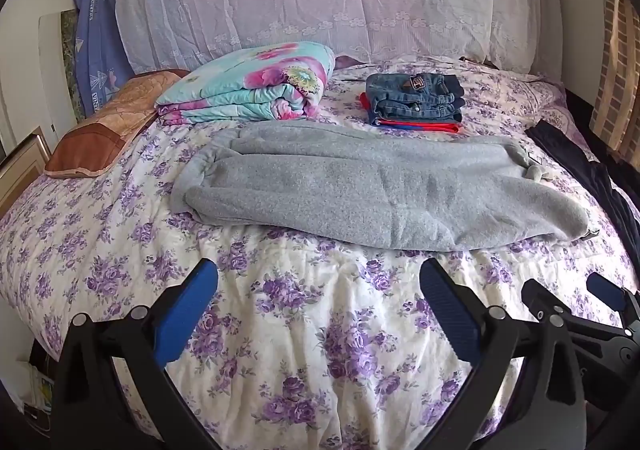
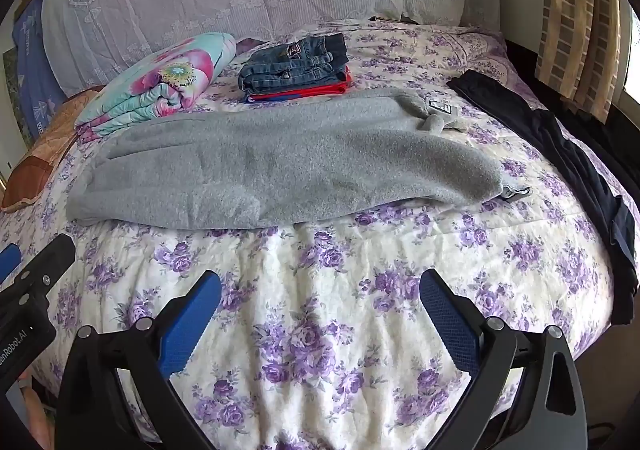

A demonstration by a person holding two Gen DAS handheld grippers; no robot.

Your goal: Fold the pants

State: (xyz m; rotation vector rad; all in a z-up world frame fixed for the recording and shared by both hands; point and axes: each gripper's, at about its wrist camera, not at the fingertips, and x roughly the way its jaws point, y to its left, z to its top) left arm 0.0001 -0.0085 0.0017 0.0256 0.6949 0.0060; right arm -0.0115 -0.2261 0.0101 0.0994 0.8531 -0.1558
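Note:
Grey fleece pants [image 1: 368, 186] lie flat across the bed, folded lengthwise, leg cuffs to the left and waistband with drawstring to the right; they also show in the right wrist view [image 2: 288, 162]. My left gripper [image 1: 318, 274] is open and empty, above the bedspread short of the pants' near edge. My right gripper [image 2: 320, 286] is open and empty, also short of the near edge. The right gripper shows at the lower right of the left wrist view [image 1: 580, 298]; the left gripper shows at the left edge of the right wrist view [image 2: 28, 270].
Behind the pants sit a stack of folded jeans and red clothes [image 1: 414, 100] and a folded floral quilt [image 1: 256, 86]. A dark garment [image 2: 580, 178] lies along the bed's right edge. A brown pillow [image 1: 108, 126] lies at left. The flowered bedspread [image 1: 300, 330] covers the bed.

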